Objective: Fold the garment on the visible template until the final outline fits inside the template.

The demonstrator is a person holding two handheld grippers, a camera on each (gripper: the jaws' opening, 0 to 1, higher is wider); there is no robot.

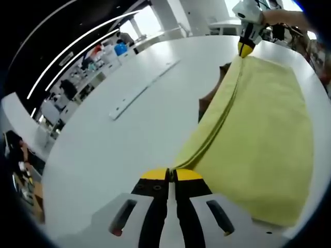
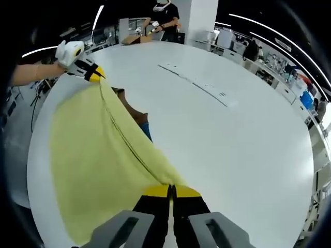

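In the left gripper view, our left tongs (image 1: 171, 174) are pressed together on the near end of the yellow garment's (image 1: 264, 134) folded edge, pinching the cloth between the yellow tips. The garment stretches away from them across the white table (image 1: 129, 150), and at its far end the right tongs (image 1: 245, 48) come in from above, closed on the other end of the same edge. Under the raised fold a dark brown patch (image 1: 211, 95) with a bit of blue shows on the table; we take it for the template, though most of it is hidden.

In the right gripper view, our right tongs (image 2: 171, 191) pinch the garment (image 2: 88, 160) the same way at the near end, while the left tongs (image 2: 94, 74) hold the far end, with a person's hand behind them. The brown and blue patch (image 2: 138, 120) again peeks out just beside the fold line. A long pale strip (image 2: 199, 84) lies well apart on the table (image 2: 232, 155).

The risk, as we judge it, is uneven travel: if one pair of tongs leads the other, the taut edge skews and the fold lands crooked, spilling past the template. A weak pinch could also let a layer slip, or dragging could shift the cloth off the template.
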